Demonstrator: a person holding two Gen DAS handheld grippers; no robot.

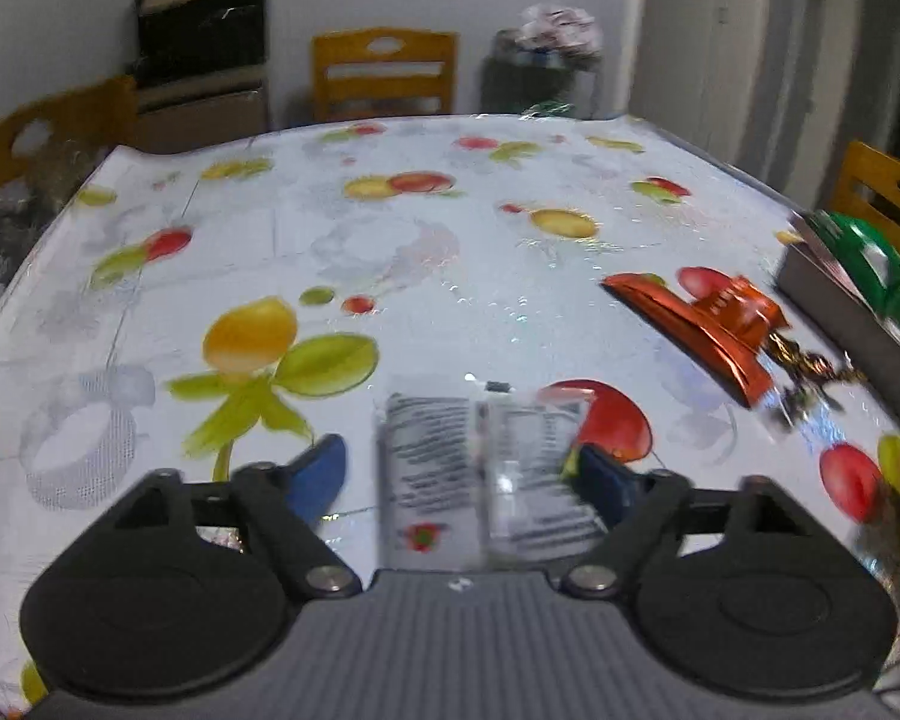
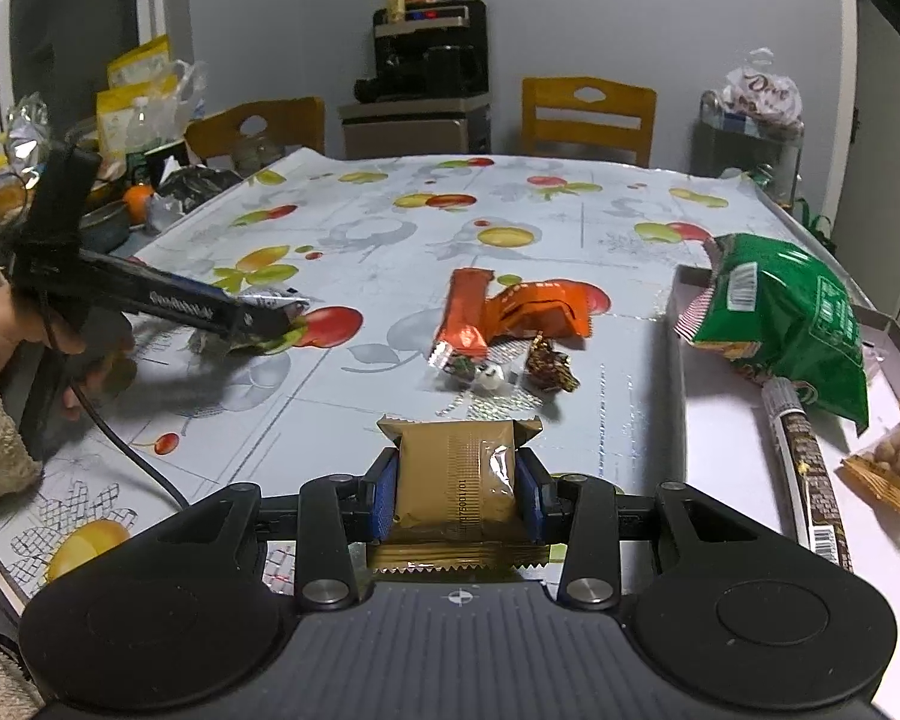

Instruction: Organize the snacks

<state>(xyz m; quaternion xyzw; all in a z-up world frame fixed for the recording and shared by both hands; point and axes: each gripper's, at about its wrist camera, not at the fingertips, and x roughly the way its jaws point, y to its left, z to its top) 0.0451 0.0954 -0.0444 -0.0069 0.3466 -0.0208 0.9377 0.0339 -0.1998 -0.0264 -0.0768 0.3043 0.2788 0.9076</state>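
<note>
Gold packet (image 2: pixel 456 480) pinched between right claw (image 2: pixel 457 489) pads (upright).

The worktop (image 2: pixel 390 228) carries two wrappers (image 2: pixel 510 312) at its centre, with small sweets (image 2: pixel 510 369) just in front of them. A tray (image 2: pixel 720 414) lies at the right edge and holds a bag (image 2: pixel 792 312), a stick pack (image 2: pixel 804 468) and a small packet (image 2: pixel 894 468). Chairs (image 2: pixel 588 114) stand behind the worktop.

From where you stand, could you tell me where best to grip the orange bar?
Probably across the narrow middle of the orange bar, from above. It lies flat and long, running away from the camera; the near crimped end is thin and crowded by small candies.
</note>
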